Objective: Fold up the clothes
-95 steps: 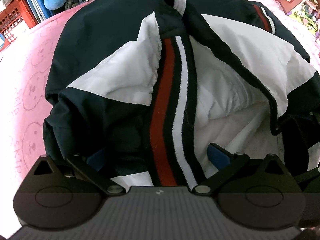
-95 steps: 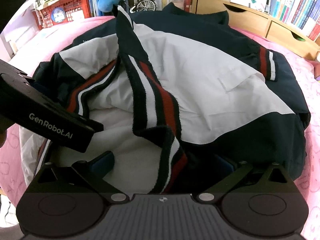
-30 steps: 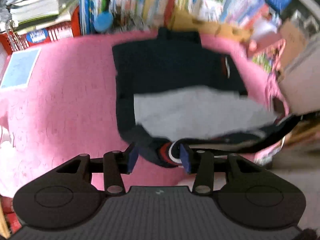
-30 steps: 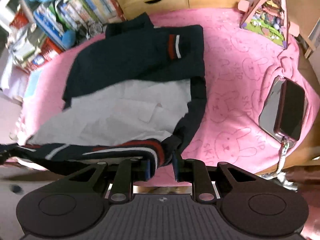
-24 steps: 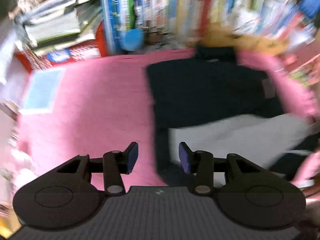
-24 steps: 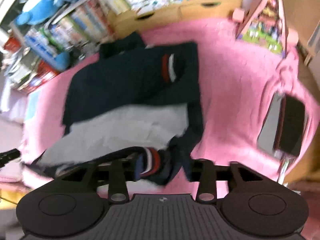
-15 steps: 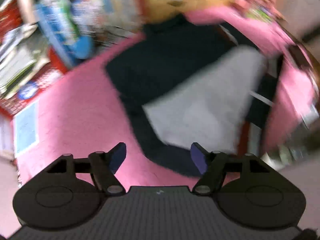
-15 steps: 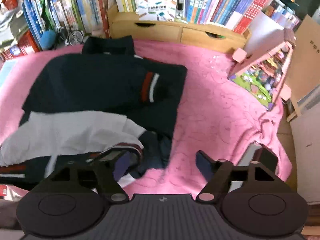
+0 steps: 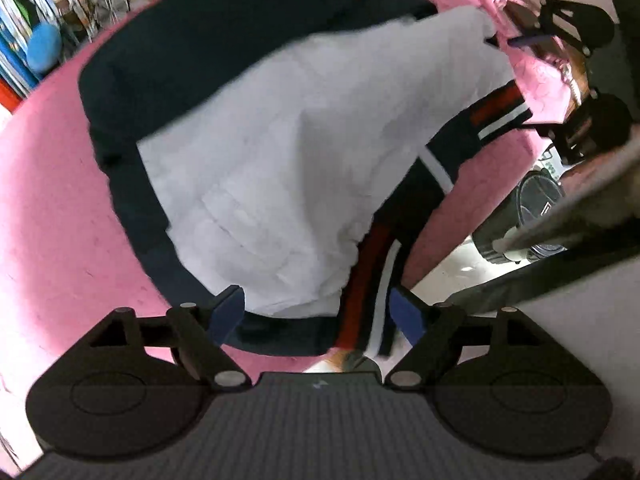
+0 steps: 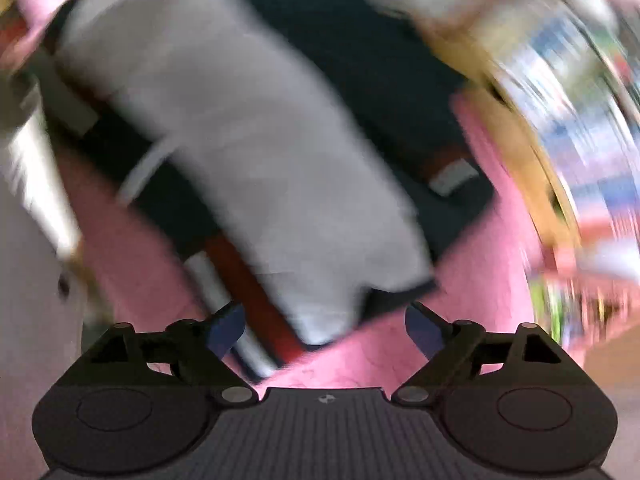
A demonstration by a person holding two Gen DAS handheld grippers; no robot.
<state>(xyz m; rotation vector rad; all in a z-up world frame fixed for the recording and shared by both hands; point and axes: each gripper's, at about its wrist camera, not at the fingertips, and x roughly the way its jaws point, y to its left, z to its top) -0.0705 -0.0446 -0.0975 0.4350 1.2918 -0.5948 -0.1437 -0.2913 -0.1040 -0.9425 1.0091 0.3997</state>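
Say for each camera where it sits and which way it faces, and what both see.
Left wrist: on the left gripper, looking steeply down at the jacket on the pink cover; own fingers opening, the right gripper at far right.
Right wrist: on the right gripper, facing down, blurred; own fingers opening.
Shared: jacket, pink cover.

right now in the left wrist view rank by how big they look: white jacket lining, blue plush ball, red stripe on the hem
1. white jacket lining
2. red stripe on the hem
3. blue plush ball; it sits farther from the camera, so its true size is unsure.
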